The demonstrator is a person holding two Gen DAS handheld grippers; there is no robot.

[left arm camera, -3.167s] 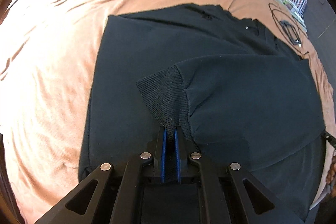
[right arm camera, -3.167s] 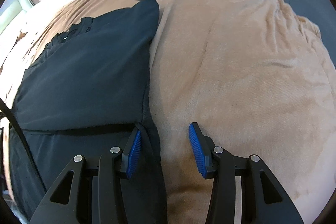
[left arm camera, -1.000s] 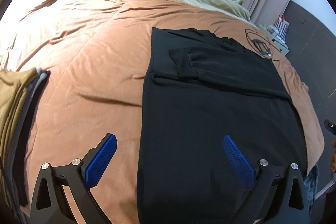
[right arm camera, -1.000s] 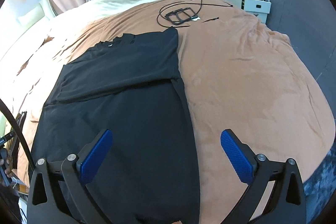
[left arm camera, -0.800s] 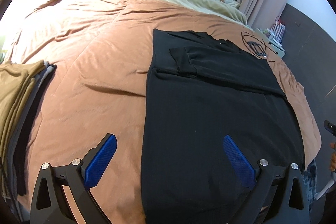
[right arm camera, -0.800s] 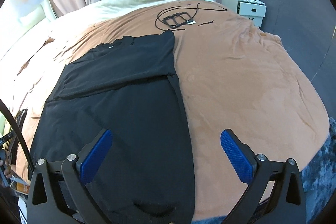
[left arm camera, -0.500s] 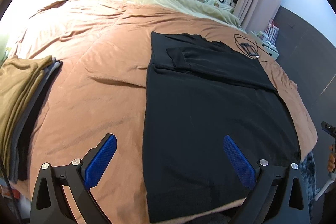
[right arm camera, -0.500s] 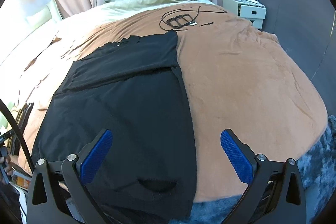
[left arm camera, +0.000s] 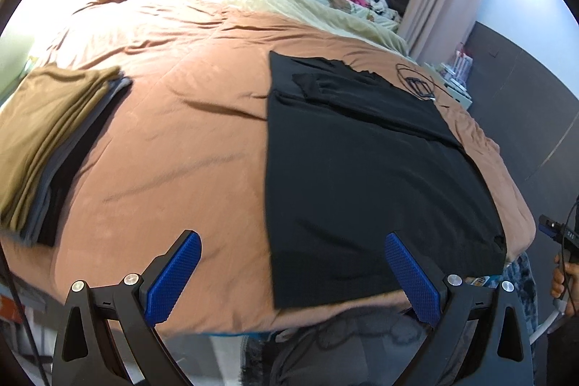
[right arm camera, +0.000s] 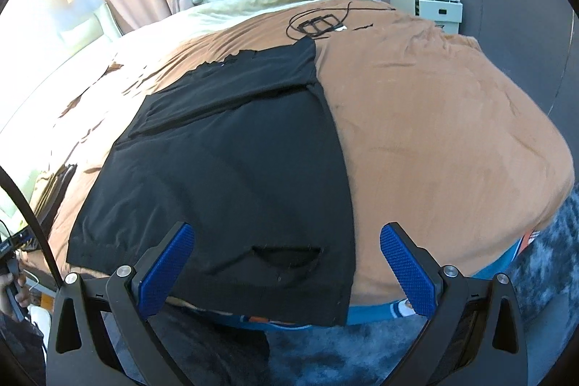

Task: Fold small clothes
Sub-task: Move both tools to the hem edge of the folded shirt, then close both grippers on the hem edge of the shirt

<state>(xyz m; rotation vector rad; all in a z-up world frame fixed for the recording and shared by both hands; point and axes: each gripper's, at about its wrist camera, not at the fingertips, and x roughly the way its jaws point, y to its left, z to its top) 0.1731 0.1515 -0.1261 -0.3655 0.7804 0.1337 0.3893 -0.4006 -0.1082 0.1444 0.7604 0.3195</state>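
Ahead and to the left of the left gripper [left arm camera: 289,272] a stack [left arm camera: 47,132] of folded clothes, olive on top with grey and black below, lies on the brown blanket [left arm camera: 173,140]. The left gripper itself is spread wide and holds nothing, its blue pads [left arm camera: 173,275] hanging over the near edge of the bed. Straight ahead of it and slightly to its right the black shirt [left arm camera: 362,169] lies flat on the blanket, both sleeves folded in across the chest at the far end, the hem nearest the gripper and reaching the bed edge. Beyond the shirt's far right corner a coil of black cable [left arm camera: 416,84] rests on the blanket. At the far right of the left wrist view a hand [left arm camera: 566,281] grips the other tool's handle. The right gripper [right arm camera: 287,270] is likewise released and empty, fingers well apart, poised above the hem, which drapes over the bed edge just in front of it. The shirt [right arm camera: 235,169] runs away from this gripper to its left side, and bare blanket [right arm camera: 452,132] fills its right. A white nightstand [right arm camera: 434,8] stands far off to the right, against the dark wall.
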